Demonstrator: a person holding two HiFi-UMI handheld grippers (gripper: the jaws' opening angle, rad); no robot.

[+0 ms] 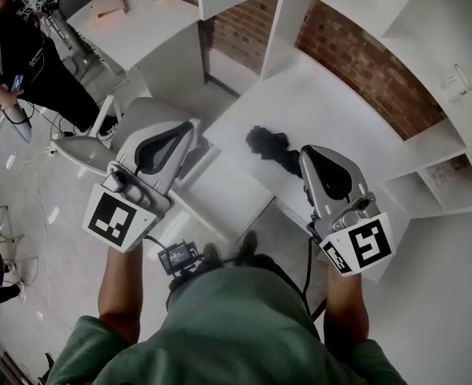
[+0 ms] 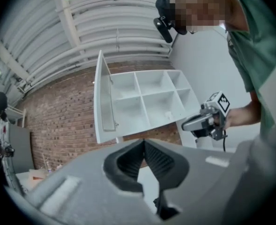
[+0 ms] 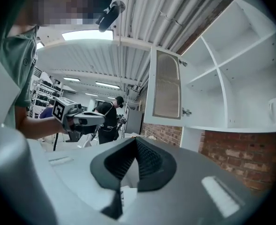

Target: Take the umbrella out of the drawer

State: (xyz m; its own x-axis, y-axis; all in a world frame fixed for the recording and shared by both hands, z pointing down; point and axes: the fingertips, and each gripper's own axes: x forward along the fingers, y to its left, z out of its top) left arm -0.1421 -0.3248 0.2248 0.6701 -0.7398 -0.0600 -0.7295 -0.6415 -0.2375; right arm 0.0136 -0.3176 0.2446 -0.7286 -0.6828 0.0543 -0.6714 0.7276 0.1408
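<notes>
A black folded umbrella point(image 1: 268, 148) lies on the white desk point(image 1: 332, 103), apart from both grippers. What looks like a pulled-out white drawer point(image 1: 223, 191) juts from the desk's near edge below it. My left gripper point(image 1: 193, 128) is held high to the left of the umbrella, its jaws shut with nothing between them point(image 2: 144, 142). My right gripper point(image 1: 306, 153) is raised just right of the umbrella, also shut and empty point(image 3: 136, 139). Each gripper view shows the other gripper: the right one point(image 2: 202, 121) and the left one point(image 3: 78, 119).
A white compartment shelf point(image 1: 440, 79) hangs on the brick wall point(image 1: 364, 62), one door point(image 3: 167, 86) open. A person in black point(image 1: 19, 54) stands far left beside a second white table point(image 1: 139, 24). A grey chair point(image 1: 91, 149) stands under my left gripper.
</notes>
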